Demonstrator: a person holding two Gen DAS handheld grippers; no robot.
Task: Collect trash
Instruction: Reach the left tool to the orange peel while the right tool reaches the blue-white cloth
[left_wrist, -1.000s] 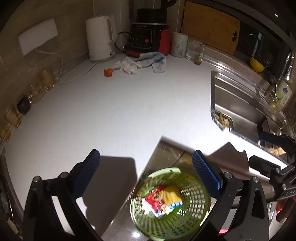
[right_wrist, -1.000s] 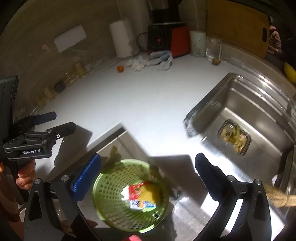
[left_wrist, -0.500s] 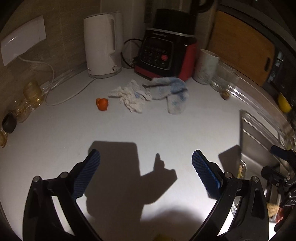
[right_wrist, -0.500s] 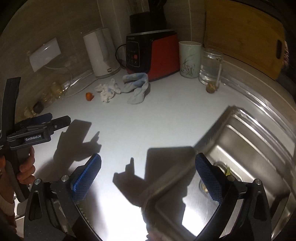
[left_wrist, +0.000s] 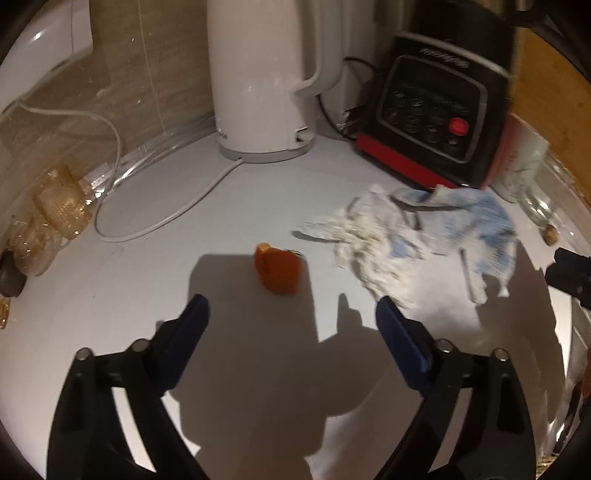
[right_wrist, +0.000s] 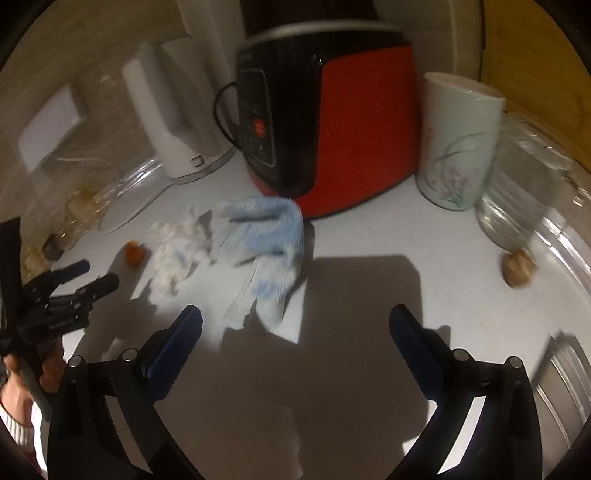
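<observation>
A small orange scrap (left_wrist: 279, 271) lies on the white counter (left_wrist: 110, 295), just ahead of my left gripper (left_wrist: 291, 310). The left jaws are closing, with nothing between them. To the right of the scrap lie a crumpled white tissue (left_wrist: 365, 236) and a blue-and-white cloth (left_wrist: 476, 221). My right gripper (right_wrist: 295, 317) is open and empty, hovering just short of the blue cloth (right_wrist: 266, 236). The tissue (right_wrist: 177, 251) and orange scrap (right_wrist: 133, 254) lie to its left. The left gripper (right_wrist: 74, 284) also shows there, held by a hand.
A white kettle (left_wrist: 258, 74) with its cable and a red-and-black blender base (left_wrist: 436, 122) stand against the wall. A patterned cup (right_wrist: 458, 140), a glass jar (right_wrist: 524, 192) and a brown lump (right_wrist: 519, 267) are at right. Small glass jars (left_wrist: 55, 206) line the left. The sink edge (right_wrist: 565, 376) is at lower right.
Both grippers left the green basket at the counter's front edge and swept toward the back wall. The scrap, tissue and cloth are now close. The left jaws have narrowed a little.
</observation>
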